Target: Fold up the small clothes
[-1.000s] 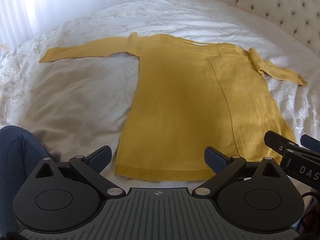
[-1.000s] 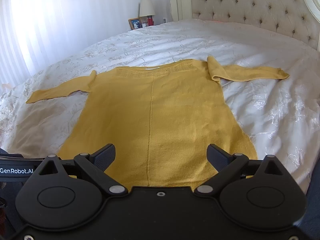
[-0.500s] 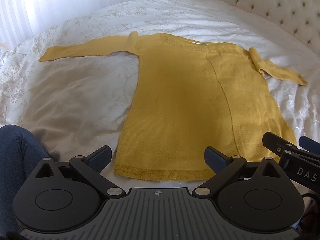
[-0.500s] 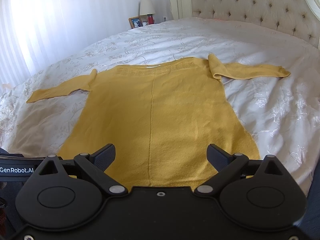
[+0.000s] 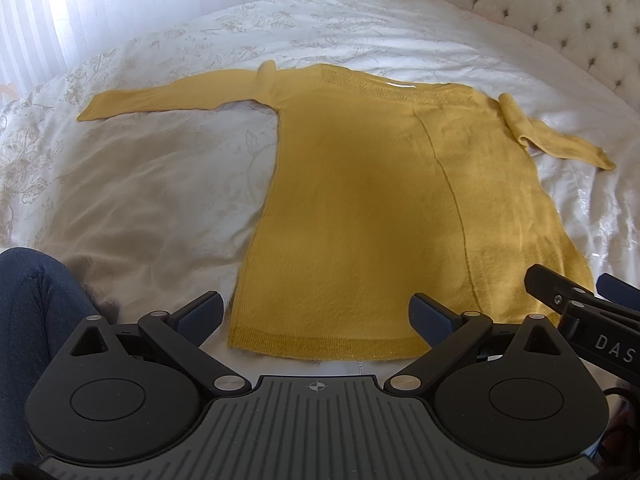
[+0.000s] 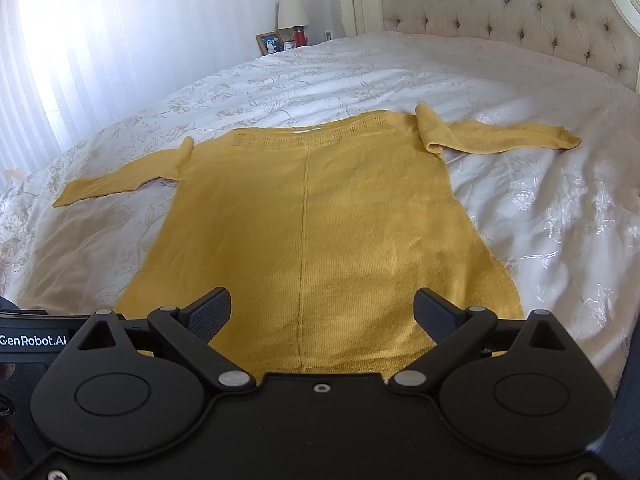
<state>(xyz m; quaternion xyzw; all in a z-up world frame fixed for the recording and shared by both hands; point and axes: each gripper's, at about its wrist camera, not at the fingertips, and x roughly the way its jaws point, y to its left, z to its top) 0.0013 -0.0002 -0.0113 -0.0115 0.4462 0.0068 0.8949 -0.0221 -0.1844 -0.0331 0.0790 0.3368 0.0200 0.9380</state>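
- Left gripper [image 5: 316,318]: jaws wide apart, nothing between them, hanging just short of the hem [image 5: 324,346] at the sweater's near left corner. Judged: placed there to take that corner or side for a first fold.
- Right gripper [image 6: 322,314]: jaws likewise spread and empty, poised above the near edge, roughly astride the centre seam [image 6: 304,240]. Its side shows at the right edge of the left wrist view, so the two tools sit close together at the same end of the garment.
- Sweater [image 5: 380,208]: mustard-yellow knit, lying flat on the bed [image 6: 540,208] with the hem nearest the grippers and the neckline [image 6: 316,136] farthest away. No fold is made yet; the body is smooth, so it looks spread ready for folding.
- Left sleeve [image 5: 168,98]: stretched straight out to the side, flat on the cover.
- Right sleeve [image 6: 500,138]: also reaching outward, but bunched and rolled over at the shoulder, likely needing a tidy before it is folded in.
- Beyond: a tufted headboard [image 6: 500,4] and a lamp [image 6: 292,12] on the bedside.
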